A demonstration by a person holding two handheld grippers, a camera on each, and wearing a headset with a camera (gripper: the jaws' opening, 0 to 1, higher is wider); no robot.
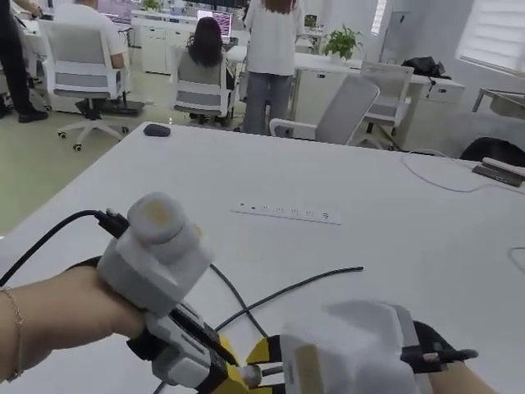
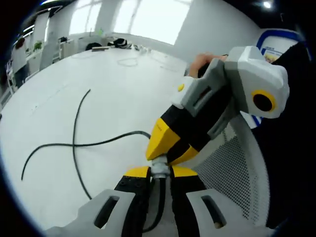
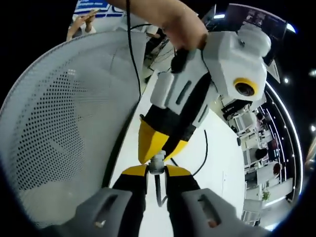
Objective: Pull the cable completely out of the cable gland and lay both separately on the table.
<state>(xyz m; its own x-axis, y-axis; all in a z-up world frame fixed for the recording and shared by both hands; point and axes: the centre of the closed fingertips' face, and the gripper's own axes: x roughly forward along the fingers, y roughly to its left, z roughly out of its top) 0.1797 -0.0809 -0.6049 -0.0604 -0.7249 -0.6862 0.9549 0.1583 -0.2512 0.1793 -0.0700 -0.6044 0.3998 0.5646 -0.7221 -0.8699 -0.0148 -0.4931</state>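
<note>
A small grey cable gland sits between the tips of both grippers at the near table edge. The left gripper comes in from the left, and its yellow-tipped jaws are closed around the gland. The right gripper meets it head-on from the right. Its jaws close on the black cable just behind the gland. The rest of the cable lies in crossed loops on the white table, and it shows again as a loop of cable beyond the jaws.
A white power strip lies mid-table and a dark mouse at the far edge. Thin white leads run at the right. A white mesh chair back stands close beside the grippers. Office chairs and people are beyond the table.
</note>
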